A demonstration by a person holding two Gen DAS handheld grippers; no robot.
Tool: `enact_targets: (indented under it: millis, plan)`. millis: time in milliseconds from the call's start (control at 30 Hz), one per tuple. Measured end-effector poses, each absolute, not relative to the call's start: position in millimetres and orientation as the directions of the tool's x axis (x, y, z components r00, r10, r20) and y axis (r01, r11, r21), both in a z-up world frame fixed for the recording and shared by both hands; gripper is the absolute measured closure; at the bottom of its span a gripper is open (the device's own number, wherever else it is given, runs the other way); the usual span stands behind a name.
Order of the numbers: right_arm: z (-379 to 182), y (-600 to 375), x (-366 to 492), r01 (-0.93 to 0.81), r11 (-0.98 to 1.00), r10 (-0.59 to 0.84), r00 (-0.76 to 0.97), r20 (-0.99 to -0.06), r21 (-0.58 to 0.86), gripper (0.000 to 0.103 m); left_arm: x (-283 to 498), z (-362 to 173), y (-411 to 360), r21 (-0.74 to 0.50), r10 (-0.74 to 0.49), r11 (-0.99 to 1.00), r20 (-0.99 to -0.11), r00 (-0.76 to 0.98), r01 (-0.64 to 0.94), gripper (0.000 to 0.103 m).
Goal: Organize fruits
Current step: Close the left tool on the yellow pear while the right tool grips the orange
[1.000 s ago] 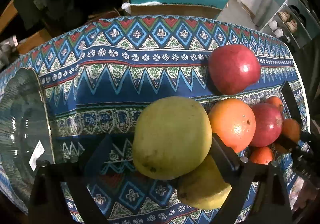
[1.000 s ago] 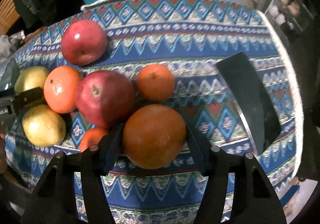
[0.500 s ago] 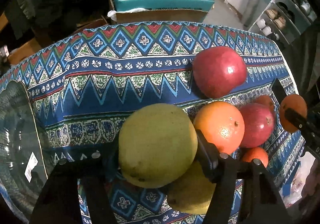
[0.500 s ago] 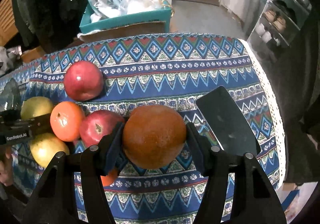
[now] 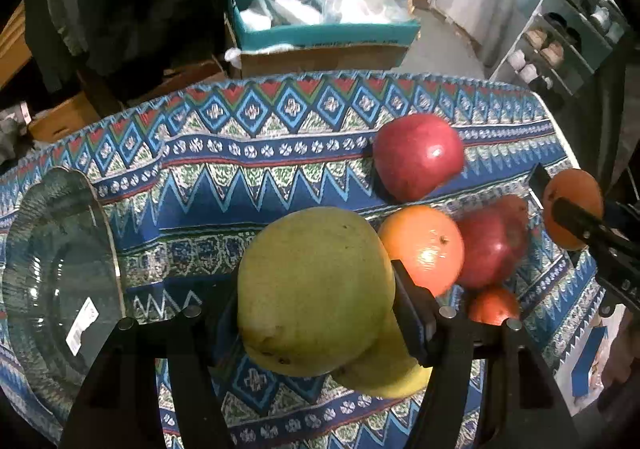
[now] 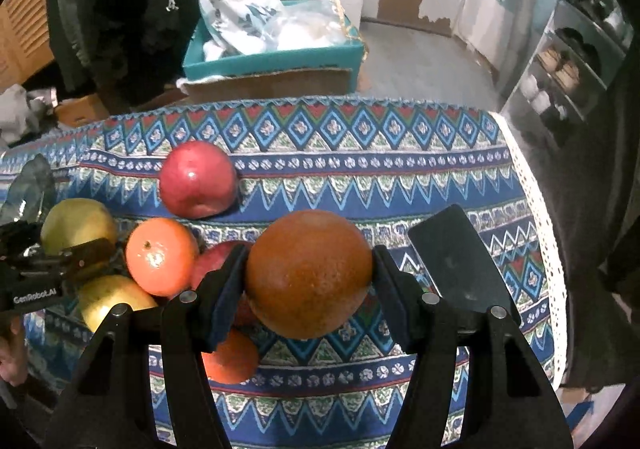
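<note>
A wide strip of patterned cloth [image 5: 240, 185] is left bare between the glass plate [image 5: 60, 269] on the left and the fruit pile [image 5: 460, 245] on the right. The far right is blocked by a black slab [image 6: 456, 253].

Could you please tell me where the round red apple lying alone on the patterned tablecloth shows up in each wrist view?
Left wrist view: the round red apple lies right of centre, behind the pale orange.
Right wrist view: the same apple lies left of centre, again just behind that orange.
Shared landmark: the teal cardboard box beyond the table's far edge.
</note>
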State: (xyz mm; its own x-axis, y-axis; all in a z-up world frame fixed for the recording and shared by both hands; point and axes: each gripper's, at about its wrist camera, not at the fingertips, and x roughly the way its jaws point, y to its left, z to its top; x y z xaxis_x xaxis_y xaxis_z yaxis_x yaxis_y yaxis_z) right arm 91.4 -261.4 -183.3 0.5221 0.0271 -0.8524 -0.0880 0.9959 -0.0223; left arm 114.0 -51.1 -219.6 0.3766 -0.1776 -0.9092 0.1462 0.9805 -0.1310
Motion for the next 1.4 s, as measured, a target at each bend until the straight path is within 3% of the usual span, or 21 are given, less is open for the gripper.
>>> enact_targets:
  millis: [767, 1400]
  plan:
    - [-116, -244, 69, -0.139, 0.99, 0.101, 0.648, -0.755, 0.014, 0.041, 67, -126, -32, -0.166, -0.218, 0.976, -0.816, 0.535, 0.144, 0.035]
    - [-67, -214, 55, -0.216, 0.975, 0.191, 0.705, -0.683, 0.049, 0.041, 44, -80, -9, -0.184, -0.232, 0.973, -0.751, 0.618, 0.143, 0.035]
